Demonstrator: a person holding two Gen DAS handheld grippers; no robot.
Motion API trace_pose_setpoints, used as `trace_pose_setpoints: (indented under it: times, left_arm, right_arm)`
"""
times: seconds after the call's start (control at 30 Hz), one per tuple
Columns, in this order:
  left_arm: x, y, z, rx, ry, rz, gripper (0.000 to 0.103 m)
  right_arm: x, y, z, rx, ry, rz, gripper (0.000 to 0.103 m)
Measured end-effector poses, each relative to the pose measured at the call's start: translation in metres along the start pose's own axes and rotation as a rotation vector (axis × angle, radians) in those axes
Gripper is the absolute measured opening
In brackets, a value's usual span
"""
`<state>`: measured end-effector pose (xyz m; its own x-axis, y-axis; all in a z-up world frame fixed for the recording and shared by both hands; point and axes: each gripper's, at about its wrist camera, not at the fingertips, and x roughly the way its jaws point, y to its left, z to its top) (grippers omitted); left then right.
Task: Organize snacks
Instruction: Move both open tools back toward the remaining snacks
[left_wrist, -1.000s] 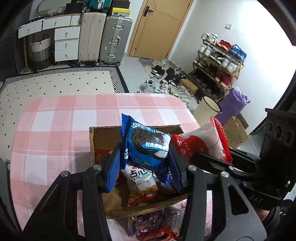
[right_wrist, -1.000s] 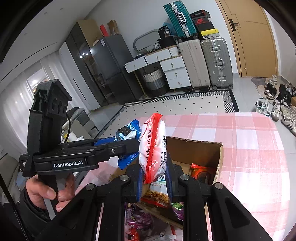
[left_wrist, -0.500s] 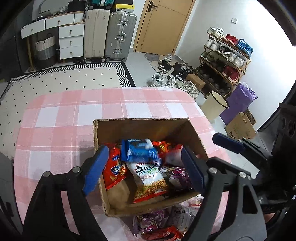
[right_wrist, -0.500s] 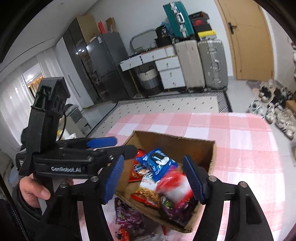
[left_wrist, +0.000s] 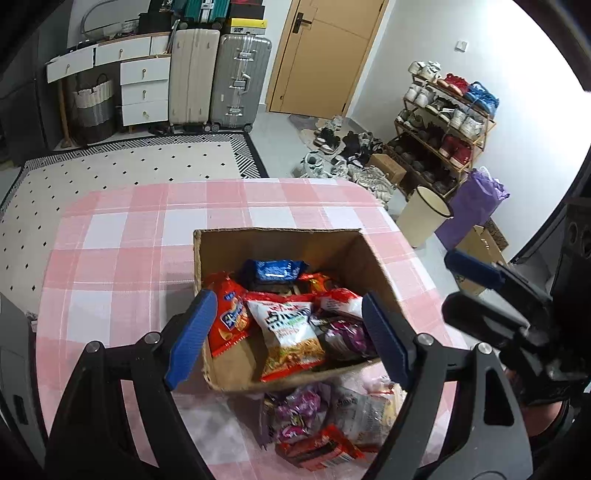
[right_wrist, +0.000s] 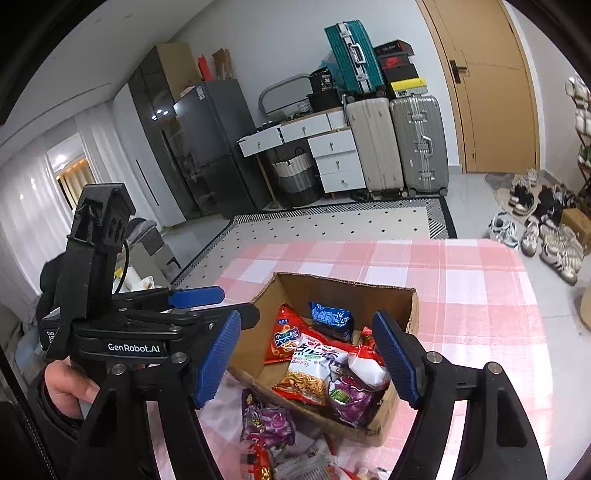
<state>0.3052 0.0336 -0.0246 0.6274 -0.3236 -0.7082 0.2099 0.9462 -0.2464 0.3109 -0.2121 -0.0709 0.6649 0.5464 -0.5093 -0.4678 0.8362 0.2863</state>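
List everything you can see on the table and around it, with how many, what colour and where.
cardboard box: one, brown, open, on the table
snack packets in box: several; blue, red, orange, purple
loose snack packets: a few, purple and red, on the cloth before the box
tablecloth: one, pink and white check
suitcases: two upright, beige and silver, by the door
shoe rack: one, right wall
left gripper: open, empty
right gripper: open, empty
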Motion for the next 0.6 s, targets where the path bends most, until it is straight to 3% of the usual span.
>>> trace_pose_setpoints:
  times: [0.33, 0.4, 0.5, 0.6]
  left_arm:
    - [-0.053, -0.017, -0.025, -0.005, -0.095, 0.016, 0.085]
    - [-0.064, -0.021, -0.031, 0.002, -0.112, 0.019, 0.087]
    - [-0.082, -0.028, -0.04, 0.014, -0.147, 0.033, 0.1]
    - [-0.097, -0.036, -0.051, 0.029, -0.177, 0.04, 0.102]
  right_arm:
    - [-0.057, 0.031, -0.008, -0.079, -0.103, -0.026, 0.088]
    - [-0.067, 0.037, -0.011, -0.089, -0.115, -0.031, 0.089]
    - [-0.084, 0.044, -0.019, -0.097, -0.14, -0.041, 0.093]
    - [-0.099, 0.048, -0.029, -0.093, -0.156, -0.051, 0.096]
